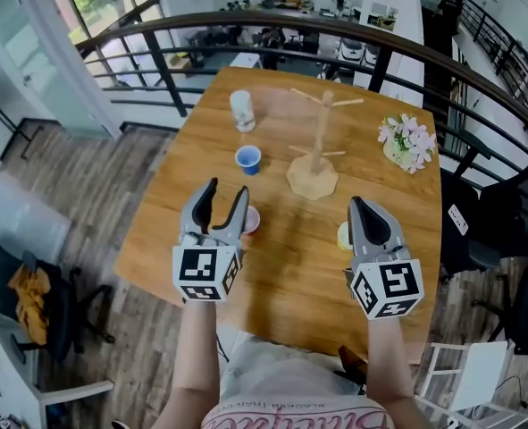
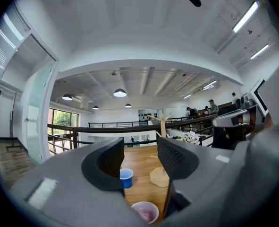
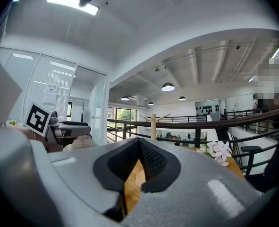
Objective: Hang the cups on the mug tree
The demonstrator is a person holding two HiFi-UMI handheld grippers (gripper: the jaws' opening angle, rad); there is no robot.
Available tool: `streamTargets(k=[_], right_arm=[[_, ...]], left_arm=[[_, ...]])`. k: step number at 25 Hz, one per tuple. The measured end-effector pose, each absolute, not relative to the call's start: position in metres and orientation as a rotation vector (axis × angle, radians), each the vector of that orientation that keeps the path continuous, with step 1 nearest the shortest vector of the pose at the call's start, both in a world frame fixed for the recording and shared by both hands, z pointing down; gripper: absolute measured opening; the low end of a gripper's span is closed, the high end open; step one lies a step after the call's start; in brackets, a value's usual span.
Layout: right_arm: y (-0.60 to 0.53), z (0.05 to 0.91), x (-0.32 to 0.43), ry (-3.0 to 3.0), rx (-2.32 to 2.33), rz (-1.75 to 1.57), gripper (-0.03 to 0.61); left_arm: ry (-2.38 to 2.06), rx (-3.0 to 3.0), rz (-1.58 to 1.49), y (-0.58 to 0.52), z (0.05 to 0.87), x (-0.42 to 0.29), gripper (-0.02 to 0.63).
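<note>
The person is holding both tools low over the near half of the wooden tabletop, each one pointing away toward the far edge. The left claw is standing released, its two jaws apart with nothing pressed between them; in the left gripper view the pink cup is sitting upright on the wood just below and ahead of the gap, close beside the right-hand jaw, untouched. The blue cup is standing farther out, upright, between the pink cup and the mug tree. The mug tree is rising from its round wooden base near the middle of the tabletop, its pegs bare, with no cup hanging on it. A clear cup is standing beyond the blue one, toward the far left corner. The right claw is clenched, its jaws meeting tip to tip and gripping nothing. A yellow cup is peeking out just beside it on its left, mostly hidden by the tool. A bunch of pale flowers is lying near the far right edge, well apart from both claws. A dark railing is curving behind the tabletop.
</note>
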State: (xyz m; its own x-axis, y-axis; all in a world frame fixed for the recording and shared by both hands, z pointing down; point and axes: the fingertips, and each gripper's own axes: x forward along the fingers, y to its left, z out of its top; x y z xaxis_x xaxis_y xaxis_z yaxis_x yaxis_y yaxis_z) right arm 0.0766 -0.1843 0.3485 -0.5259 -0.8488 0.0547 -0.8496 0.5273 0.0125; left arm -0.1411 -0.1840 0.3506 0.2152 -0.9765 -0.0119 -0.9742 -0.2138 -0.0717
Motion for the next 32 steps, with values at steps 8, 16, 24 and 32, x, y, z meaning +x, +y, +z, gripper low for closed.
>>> streamTargets(k=[8, 16, 24, 32], right_arm=[[-0.193, 0.389, 0.063, -2.626, 1.506, 0.154, 0.003], [-0.193, 0.426, 0.053, -2.552, 1.508, 0.263, 0.003], [-0.187, 0.459, 0.051, -2.467, 1.541, 0.371, 0.003], [-0.188, 0.473, 0.056, -2.428, 1.539, 0.413, 0.003]], left_arm=[[1.911, -2.568, -0.134, -0.199, 0.406, -0.145, 0.296], [1.894, -2.723, -0.246, -0.204, 0.468, -0.147, 0.317], [1.869, -2.825, -0.399, -0.2, 0.524, -0.14, 0.399], [1.888, -2.859, -0.517, -0.193, 0.568, -0.133, 0.428]])
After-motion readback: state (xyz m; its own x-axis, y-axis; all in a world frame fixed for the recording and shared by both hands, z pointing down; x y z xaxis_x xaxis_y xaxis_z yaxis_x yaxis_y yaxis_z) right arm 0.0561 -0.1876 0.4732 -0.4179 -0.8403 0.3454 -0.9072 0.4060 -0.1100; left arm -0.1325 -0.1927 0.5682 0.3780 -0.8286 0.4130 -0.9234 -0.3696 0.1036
